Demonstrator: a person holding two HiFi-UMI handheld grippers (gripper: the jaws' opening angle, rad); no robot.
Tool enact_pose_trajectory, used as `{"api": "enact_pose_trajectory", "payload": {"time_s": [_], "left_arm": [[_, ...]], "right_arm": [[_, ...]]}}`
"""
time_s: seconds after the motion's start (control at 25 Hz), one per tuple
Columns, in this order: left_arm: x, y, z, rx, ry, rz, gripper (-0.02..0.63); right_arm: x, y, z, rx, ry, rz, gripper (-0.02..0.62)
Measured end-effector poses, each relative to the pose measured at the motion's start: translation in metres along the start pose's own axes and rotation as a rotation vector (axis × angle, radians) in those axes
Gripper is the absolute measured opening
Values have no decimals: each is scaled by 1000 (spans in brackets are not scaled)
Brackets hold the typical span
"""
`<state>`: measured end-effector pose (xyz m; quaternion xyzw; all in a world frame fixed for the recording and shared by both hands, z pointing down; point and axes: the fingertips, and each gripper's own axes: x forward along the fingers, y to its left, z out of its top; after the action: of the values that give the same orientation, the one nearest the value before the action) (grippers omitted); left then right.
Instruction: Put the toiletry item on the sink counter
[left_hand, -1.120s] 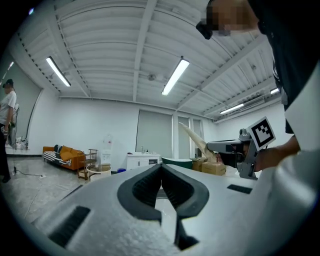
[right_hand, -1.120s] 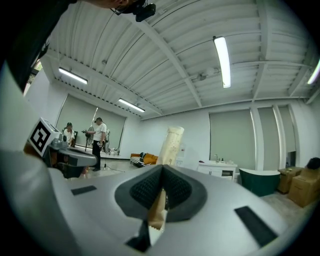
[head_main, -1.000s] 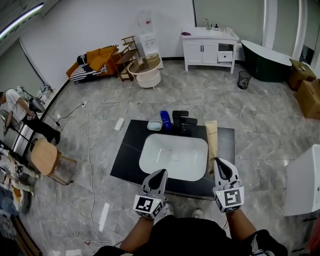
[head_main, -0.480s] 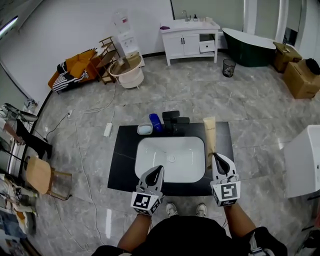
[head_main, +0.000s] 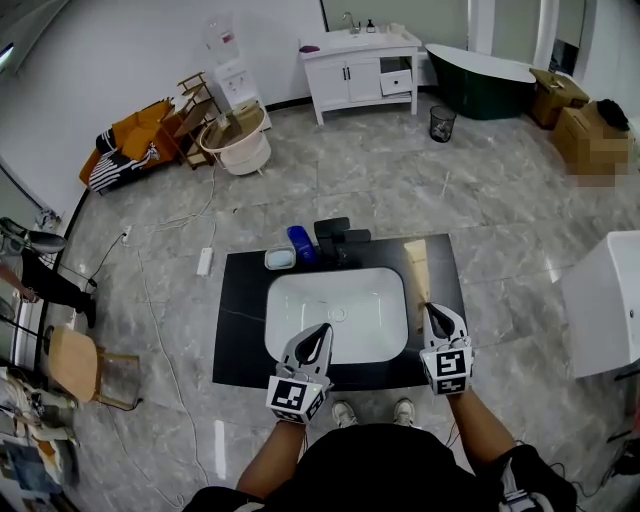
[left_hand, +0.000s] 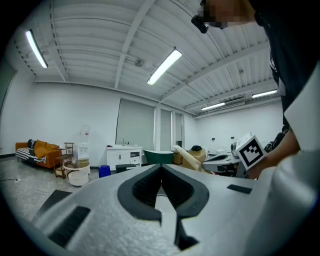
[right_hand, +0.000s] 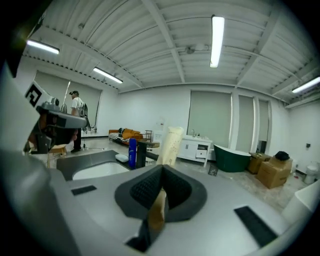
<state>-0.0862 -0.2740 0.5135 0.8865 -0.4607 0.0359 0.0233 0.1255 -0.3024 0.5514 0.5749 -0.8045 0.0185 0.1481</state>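
There's the right gripper (head_main: 434, 312) at lower centre-right of the head view, jaws clamped on the near end of the beige toiletry tube (head_main: 417, 280). The tube stretches away over the right strip of the black sink counter (head_main: 240, 325), just beside the white basin (head_main: 338, 315) (whether it touches the stone, I can't tell). In the right gripper view the tube angles up and away from the pinched pads. The left gripper (head_main: 321, 332) hovers at the basin's near rim, jaws closed together on nothing. Behind the basin, upper centre, are a soap dish (head_main: 279, 259), a blue bottle (head_main: 300, 243) and black fixtures (head_main: 338, 237).
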Motion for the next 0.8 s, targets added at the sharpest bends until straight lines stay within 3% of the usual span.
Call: {"api": "enact_pose_trajectory", "payload": {"time_s": [0.52, 0.8], "left_arm": [[3, 2, -4, -18, 1, -7, 9], [-5, 5, -7, -25, 10, 9, 9]], "right_arm": [[35, -18, -112, 49, 275, -63, 8], [45, -12, -151, 30, 426, -44, 8]]}}
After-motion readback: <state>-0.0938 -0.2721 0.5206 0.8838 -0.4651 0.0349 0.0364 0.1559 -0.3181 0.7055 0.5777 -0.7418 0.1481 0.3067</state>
